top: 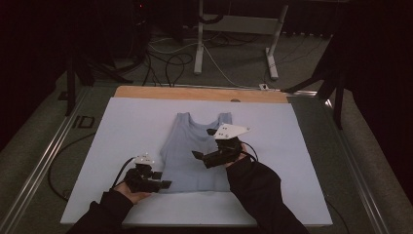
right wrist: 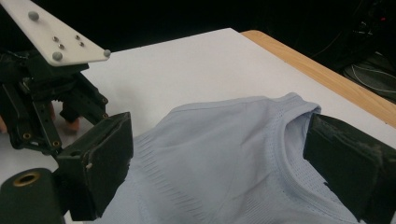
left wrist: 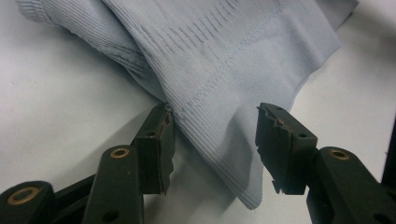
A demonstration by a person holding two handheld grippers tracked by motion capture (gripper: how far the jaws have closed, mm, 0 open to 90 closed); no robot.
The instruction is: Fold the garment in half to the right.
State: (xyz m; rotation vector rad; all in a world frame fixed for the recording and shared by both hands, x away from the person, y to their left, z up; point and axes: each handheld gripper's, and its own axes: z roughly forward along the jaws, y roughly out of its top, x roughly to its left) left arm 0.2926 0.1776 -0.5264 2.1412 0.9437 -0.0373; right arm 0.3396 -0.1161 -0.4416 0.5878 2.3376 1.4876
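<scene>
1. Pale blue ribbed tank top lies flat, straps away from the person, mid-sheet on the white table cover; folding looks barely begun, everything left.
2. Left gripper: jaws half-open astride the lifted hem corner, one pad touching, not clamped.
3. Right gripper: jaws wide apart over the neckline, holding nothing.

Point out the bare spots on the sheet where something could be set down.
Free: the sheet left of the top, the strip right of it to the edge, and the band before the wooden edge. Crowded: the near middle, where both grippers work the top.
</scene>
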